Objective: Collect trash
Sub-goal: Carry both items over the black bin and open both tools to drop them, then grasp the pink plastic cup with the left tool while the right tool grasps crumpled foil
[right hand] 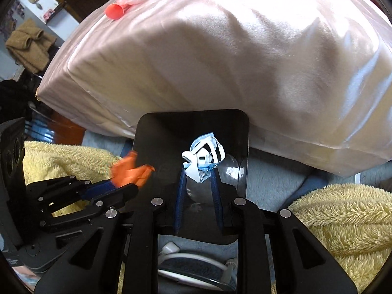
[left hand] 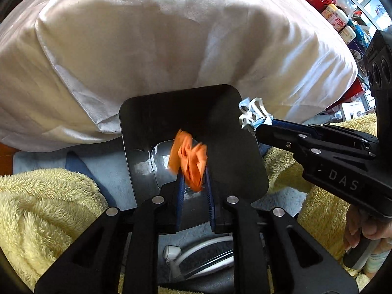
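Both pieces of trash are already picked up and are now poised over the black bin (left hand: 220, 122), so the step in hand looks like the drop.

Nearest, the left tongs (left hand: 193, 178) pinch a crumpled orange scrap (left hand: 188, 161) between their blue pads, jaws only a little apart with the scrap filling the gap. Most of the scrap sticks out past the tips toward 12 o'clock, slightly blurred. It hangs over the bin's opening, above the clear plastic (left hand: 159, 156) lying at the bottom.

A little further, at 2 o'clock from the left tongs, the right tongs (right hand: 198, 171) pinch a white and pale blue wad (right hand: 203, 154), which looks like a crushed face mask. In the left wrist view that wad sits just above the bin's right rim; in the right wrist view it hangs over the dark inside.

I judge the next move to be simple: spread each pair of tongs and let the pieces fall. The right tongs may need to come in a touch first, so the wad clears the rim. Light scraps can cling to ribbed pads, so a small shake may help.

Around the bin lie yellow fleece blankets (left hand: 44, 208), and behind it, at 12 o'clock, a pale satin pillow (left hand: 159, 36).
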The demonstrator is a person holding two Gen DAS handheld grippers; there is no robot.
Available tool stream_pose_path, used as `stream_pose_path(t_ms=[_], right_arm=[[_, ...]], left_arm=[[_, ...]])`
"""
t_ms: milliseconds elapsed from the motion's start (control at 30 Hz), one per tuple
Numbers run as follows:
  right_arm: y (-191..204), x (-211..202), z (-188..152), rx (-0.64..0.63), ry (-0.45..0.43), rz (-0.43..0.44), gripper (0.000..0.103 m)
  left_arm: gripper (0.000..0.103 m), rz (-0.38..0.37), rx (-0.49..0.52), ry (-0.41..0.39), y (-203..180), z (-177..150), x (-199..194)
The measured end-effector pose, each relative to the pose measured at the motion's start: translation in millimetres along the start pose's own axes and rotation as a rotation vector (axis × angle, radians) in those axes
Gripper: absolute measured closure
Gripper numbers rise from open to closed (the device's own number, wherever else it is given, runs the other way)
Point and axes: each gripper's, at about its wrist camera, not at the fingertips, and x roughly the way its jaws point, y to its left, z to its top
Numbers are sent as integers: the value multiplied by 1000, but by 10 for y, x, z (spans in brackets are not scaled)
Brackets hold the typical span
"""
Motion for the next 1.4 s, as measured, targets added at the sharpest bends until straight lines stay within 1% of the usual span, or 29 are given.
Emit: stream_pose_path(t_ms=[33,67,100,133,167,233,300,367,400,433,467,533,667,833,1000,1133,1267,1333,1400], right_arm=[[-17,10,20,3,1,-5,79],[-30,14,21,9,1,-6,73],[-41,14,27,16,1,-7,68],[-61,6,30,22,-4,-8,60],[-77,-7,35,28,-9,-9,54],[-97,-35,48,37,-21,-15,51],[-131,-76,63,47,-34,-27,45],[-159,-133,89,63,-56,-54,28],[-186,-175,103,72,-70,-68,24],[-201,-214,120,81,-85,-79,20],[-228,-257,138,89,-96,-85,18],[-287,-352,178,109,-118,-81,16],[-346,-563,253,127,-175,-77,14],[-343,-759,423,121,-230,-79,13],[-342,-875,654,101,-266,-100,13],[-340,-916,836,91,-300,-104,13],[-310,-914,1008,78,-315,-109,13],[-302,-886,1083,70,-319,-106,15],[-308,-861,1157,64,-326,-96,21]], left_arm=[[79,0,-2,-1,32,-4,-13],[75,3,-4,-2,42,-4,-17],[68,7,-3,-5,34,-1,-18],[65,13,0,-6,29,1,-21],[64,18,1,-8,25,3,-26],[54,26,2,-9,13,21,-25],[48,43,8,-15,-3,41,-48],[40,68,21,-25,-4,64,-89],[34,77,27,-34,5,73,-118],[31,87,30,-44,12,83,-149],[27,95,31,-53,22,93,-177],[18,109,26,-74,42,126,-255],[12,112,6,-119,136,204,-419],[12,112,3,-165,177,346,-600],[12,151,16,-215,169,552,-762],[12,169,14,-250,181,755,-877],[12,173,1,-283,249,973,-967],[12,173,-11,-297,290,1067,-1010],[13,170,-20,-309,320,1178,-1026]])
